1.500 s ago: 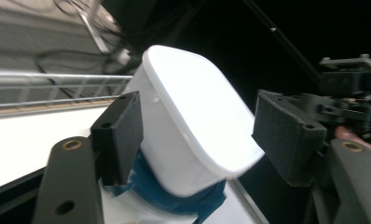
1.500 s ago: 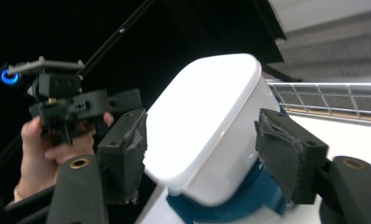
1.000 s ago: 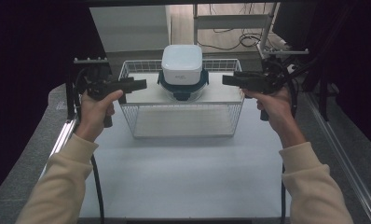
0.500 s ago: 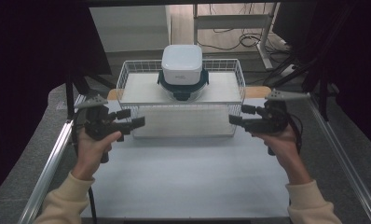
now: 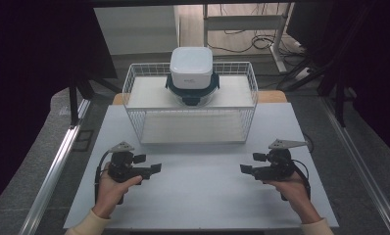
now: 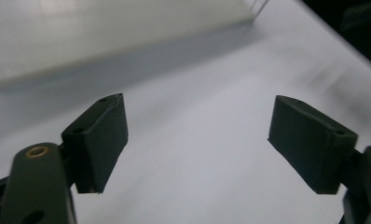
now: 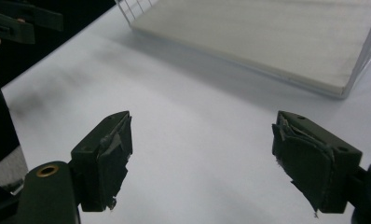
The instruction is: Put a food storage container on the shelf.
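Container with the white lid (image 5: 191,76) sits on the top of the wire basket (image 5: 134,93) at the far side of the table (image 5: 198,200), and in the high view it lies straight ahead of both my hands, well beyond my fingertips and midway between them. My left gripper (image 5: 154,169) and my right gripper (image 5: 244,169) hang low over the near part of the table, pointing inward at each other, so neither one aims at the container; the distances look much the same, and I judge that neither hand is clearly nearer. The container looks about square from above, so I see no long axis to line up with. In the left gripper view my left gripper (image 6: 197,140) has its jaws spread wide with nothing between them but bare table, and the pale base board of the basket (image 6: 104,37) runs across the top, blurred, up and to the left of my fingers (image 6: 99,140). In the right gripper view my right gripper (image 7: 202,158) is spread just as wide and empty, the basket's corner (image 7: 351,88) lies ahead and to the right of my fingers (image 7: 104,158), and my other gripper (image 7: 20,21) shows far off at the upper left. To reach the container, I judge both hands must turn outward and go forward and up.
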Motion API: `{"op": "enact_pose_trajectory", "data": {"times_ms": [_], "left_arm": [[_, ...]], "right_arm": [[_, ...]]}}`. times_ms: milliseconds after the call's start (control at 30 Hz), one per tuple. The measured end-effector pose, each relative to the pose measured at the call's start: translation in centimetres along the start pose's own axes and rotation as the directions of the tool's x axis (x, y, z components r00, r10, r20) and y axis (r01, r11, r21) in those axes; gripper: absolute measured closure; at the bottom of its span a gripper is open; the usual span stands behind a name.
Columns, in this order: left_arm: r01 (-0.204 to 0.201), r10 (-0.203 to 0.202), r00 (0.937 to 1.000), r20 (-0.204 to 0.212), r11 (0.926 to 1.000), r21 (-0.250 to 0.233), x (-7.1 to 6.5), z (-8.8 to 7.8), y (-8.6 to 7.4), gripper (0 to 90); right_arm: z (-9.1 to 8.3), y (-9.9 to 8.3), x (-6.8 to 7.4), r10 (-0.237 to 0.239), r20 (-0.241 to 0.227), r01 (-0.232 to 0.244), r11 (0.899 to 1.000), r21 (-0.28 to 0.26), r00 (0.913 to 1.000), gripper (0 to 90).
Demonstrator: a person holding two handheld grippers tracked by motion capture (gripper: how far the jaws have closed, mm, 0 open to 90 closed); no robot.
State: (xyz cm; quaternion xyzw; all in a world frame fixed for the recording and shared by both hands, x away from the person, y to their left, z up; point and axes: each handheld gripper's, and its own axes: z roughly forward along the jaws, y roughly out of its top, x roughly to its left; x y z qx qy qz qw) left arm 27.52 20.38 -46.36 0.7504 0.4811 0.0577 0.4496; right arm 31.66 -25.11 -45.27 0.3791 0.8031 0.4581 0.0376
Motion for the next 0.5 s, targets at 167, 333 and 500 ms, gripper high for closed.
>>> {"op": "enact_pose_trajectory", "data": {"times_ms": [167, 333, 500], "left_arm": [[0.004, -0.004, 0.9999, -0.011, 0.9997, -0.024, 0.1, -0.4, 0.1, 19.5], [0.012, -0.012, 0.9999, -0.01, 0.9997, -0.022, 0.2, -0.3, -0.6, 20.2], [0.007, -0.007, 0.9997, -0.025, 0.9999, -0.01, 0.6, -0.1, -1.2, 20.1]], "right_arm": [[-0.1, 0.0, 0.3, -0.012, 0.002, 0.012, 1.0, -0.023, 0.9999, 18.6], [-0.2, -0.3, 0.3, -0.023, 0.001, 0.023, 0.999, -0.045, 0.9997, 17.3], [-0.2, -1.3, -0.1, -0.02, 0.018, 0.021, 0.998, -0.058, 0.9996, 14.4]]}}
